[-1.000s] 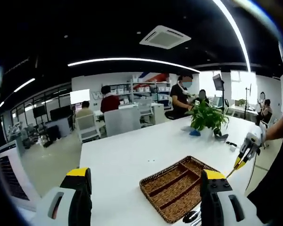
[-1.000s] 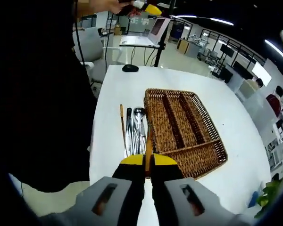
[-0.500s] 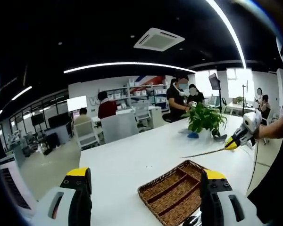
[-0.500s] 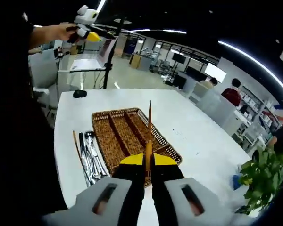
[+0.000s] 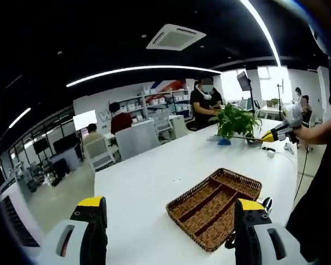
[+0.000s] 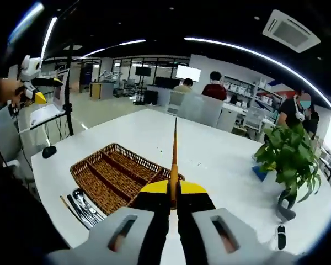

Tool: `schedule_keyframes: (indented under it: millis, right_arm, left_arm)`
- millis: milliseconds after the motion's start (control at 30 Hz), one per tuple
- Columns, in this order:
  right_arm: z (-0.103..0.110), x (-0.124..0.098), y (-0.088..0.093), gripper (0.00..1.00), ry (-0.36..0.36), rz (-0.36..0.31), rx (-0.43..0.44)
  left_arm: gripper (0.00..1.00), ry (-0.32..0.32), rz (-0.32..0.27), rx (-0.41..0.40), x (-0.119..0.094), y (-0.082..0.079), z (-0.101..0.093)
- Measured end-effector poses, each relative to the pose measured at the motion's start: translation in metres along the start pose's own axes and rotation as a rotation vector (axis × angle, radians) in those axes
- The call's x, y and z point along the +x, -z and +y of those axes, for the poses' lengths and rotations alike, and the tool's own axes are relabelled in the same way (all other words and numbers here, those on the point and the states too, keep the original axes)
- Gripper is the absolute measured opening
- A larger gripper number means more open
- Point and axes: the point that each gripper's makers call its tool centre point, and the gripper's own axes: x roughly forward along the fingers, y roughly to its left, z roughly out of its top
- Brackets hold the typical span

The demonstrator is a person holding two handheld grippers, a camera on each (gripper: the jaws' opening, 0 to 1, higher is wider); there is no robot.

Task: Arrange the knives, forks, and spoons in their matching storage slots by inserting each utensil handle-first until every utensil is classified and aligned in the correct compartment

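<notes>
In the right gripper view, the left gripper [image 6: 36,91] shows far left, held up in a hand, away from the table [image 6: 220,165]; from here I cannot tell how its jaws stand. Below it a dark mouse-like thing [image 6: 48,151] lies near the table's edge. Next come the loose utensils [image 6: 81,207], a small bunch lying on the table just beside the near side of the wicker tray [image 6: 113,174]; spoons show among them, the rest too small to sort. The tray's long slots look bare. At centre, the right gripper [image 6: 174,194] is pressed together on a thin brown-handled utensil [image 6: 174,157], which sticks straight out ahead, raised above the table. Its type is hard to tell. To the right stands a potted plant [image 6: 287,157].

In the left gripper view, the left gripper [image 5: 168,221] has its jaws spread with nothing between them. The tray [image 5: 215,201] lies beyond, and the right gripper [image 5: 273,134] shows at far right, carrying the utensil [image 5: 248,139] level.

The step in hand seems to be carrying one utensil to the tray. The next move calls for bringing it down over the matching slot, lining it up along the slot, and sliding it in handle-first.
</notes>
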Motion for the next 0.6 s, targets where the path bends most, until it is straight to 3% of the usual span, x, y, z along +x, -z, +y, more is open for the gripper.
schedule_keyframes:
  millis: [33, 100, 200, 267, 333, 467, 600]
  right_arm:
    - [0.0, 0.0, 0.002, 0.01, -0.003, 0.007, 0.043]
    - [-0.001, -0.001, 0.007, 0.01, 0.006, 0.027, 0.091]
    - [0.001, -0.001, 0.006, 0.01, 0.012, 0.03, 0.077]
    - [0.004, 0.001, 0.005, 0.01, 0.013, 0.039, 0.074]
    - [0.003, 0.002, 0.004, 0.01, 0.022, 0.043, 0.087]
    - [0.002, 0.003, -0.002, 0.01, 0.04, 0.045, 0.108]
    - [-0.002, 0.004, -0.008, 0.01, 0.055, 0.04, 0.116]
  left_arm:
    - [1.0, -0.006, -0.011, -0.015, 0.0, -0.003, 0.0]
    - [1.0, -0.084, -0.07, -0.033, -0.002, -0.012, 0.007]
    - [1.0, -0.112, -0.078, -0.059, -0.001, -0.007, 0.002]
    - [1.0, -0.141, -0.113, -0.102, -0.001, -0.008, 0.0]
    - [1.0, -0.127, -0.106, -0.117, -0.001, -0.005, -0.008]
    - [1.0, -0.094, -0.056, -0.059, 0.001, 0.003, -0.017]
    - [1.0, -0.093, -0.053, -0.051, 0.0, -0.001, -0.011]
